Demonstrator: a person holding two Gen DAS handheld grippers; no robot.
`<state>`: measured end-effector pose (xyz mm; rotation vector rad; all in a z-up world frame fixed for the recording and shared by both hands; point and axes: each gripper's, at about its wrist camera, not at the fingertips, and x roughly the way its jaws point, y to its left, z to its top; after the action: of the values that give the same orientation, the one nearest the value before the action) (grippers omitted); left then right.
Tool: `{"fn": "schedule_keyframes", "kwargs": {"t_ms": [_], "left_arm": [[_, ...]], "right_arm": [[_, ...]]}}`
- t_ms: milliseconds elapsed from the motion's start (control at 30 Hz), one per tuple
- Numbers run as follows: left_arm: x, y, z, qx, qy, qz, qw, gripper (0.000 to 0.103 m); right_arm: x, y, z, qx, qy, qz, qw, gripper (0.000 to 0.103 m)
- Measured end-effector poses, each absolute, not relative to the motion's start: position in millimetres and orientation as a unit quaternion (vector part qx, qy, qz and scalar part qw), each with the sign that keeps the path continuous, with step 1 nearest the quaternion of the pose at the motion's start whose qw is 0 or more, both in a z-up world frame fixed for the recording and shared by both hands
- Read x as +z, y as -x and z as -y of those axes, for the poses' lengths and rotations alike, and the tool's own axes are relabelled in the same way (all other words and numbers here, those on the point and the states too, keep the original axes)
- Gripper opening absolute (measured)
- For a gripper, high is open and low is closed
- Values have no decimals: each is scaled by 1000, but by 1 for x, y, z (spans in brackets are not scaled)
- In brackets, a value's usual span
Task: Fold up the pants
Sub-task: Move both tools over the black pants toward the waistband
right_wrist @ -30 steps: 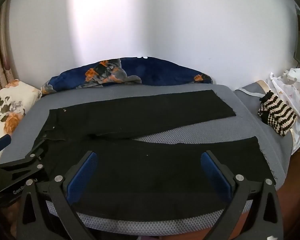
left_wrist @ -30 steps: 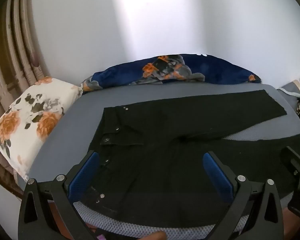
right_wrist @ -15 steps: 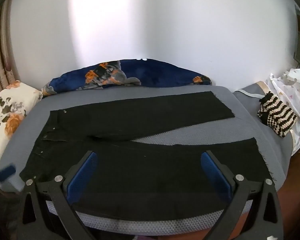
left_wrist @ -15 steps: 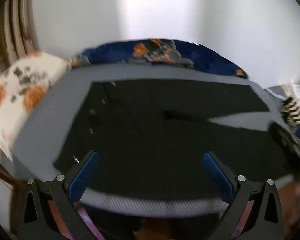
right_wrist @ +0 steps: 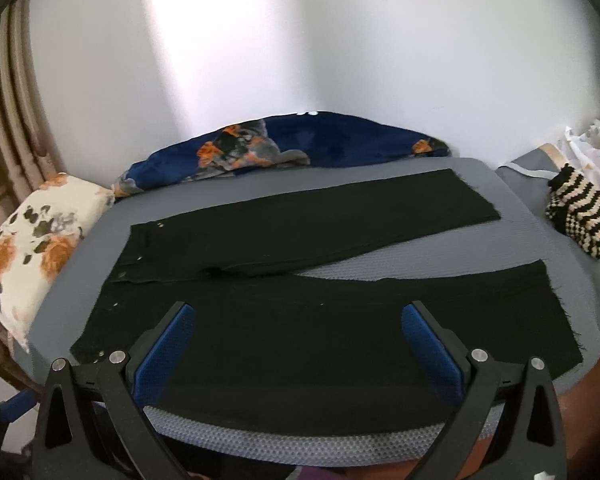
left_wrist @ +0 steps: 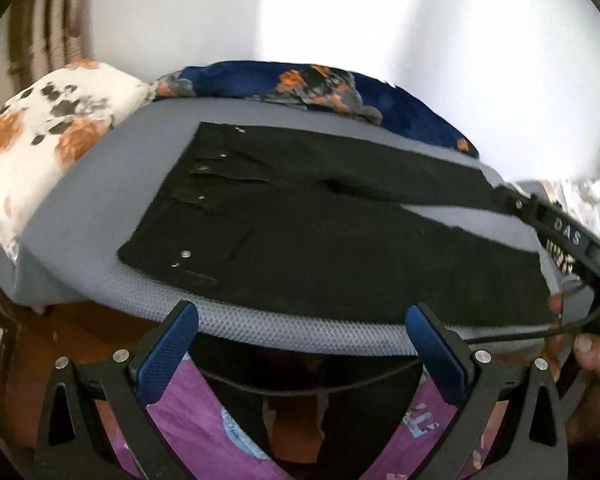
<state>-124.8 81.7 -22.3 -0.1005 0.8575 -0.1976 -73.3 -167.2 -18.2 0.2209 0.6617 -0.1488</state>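
Black pants (right_wrist: 300,288) lie flat on a grey mattress (right_wrist: 500,188), waist at the left, both legs spread to the right in a V. They also show in the left wrist view (left_wrist: 300,216). My left gripper (left_wrist: 300,344) is open and empty, held off the near edge of the mattress, below the waist side. My right gripper (right_wrist: 296,340) is open and empty, over the near leg. The right gripper's body (left_wrist: 556,228) shows at the right of the left wrist view.
A white floral pillow (right_wrist: 32,248) lies at the left end. A navy floral blanket (right_wrist: 284,148) lies along the wall. A striped knit item (right_wrist: 580,220) and white cloth (right_wrist: 596,148) sit at the right. The person's purple clothing (left_wrist: 204,412) is below the left gripper.
My left gripper has drawn back and down, from over the waist to off the mattress's near edge. My right gripper has stayed nearly still, rising a little.
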Motion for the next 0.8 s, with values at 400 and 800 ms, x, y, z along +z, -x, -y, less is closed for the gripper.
{"fn": "schedule_keyframes", "kwargs": {"t_ms": [400, 800], "left_arm": [[-6, 77, -86, -35, -6, -413, 910, 103], [-21, -10, -90, -23, -71, -449, 890, 103]], "right_arm": [[-28, 69, 154, -50, -96, -336, 936, 103], [-25, 27, 159, -21, -133, -352, 926, 103]]}}
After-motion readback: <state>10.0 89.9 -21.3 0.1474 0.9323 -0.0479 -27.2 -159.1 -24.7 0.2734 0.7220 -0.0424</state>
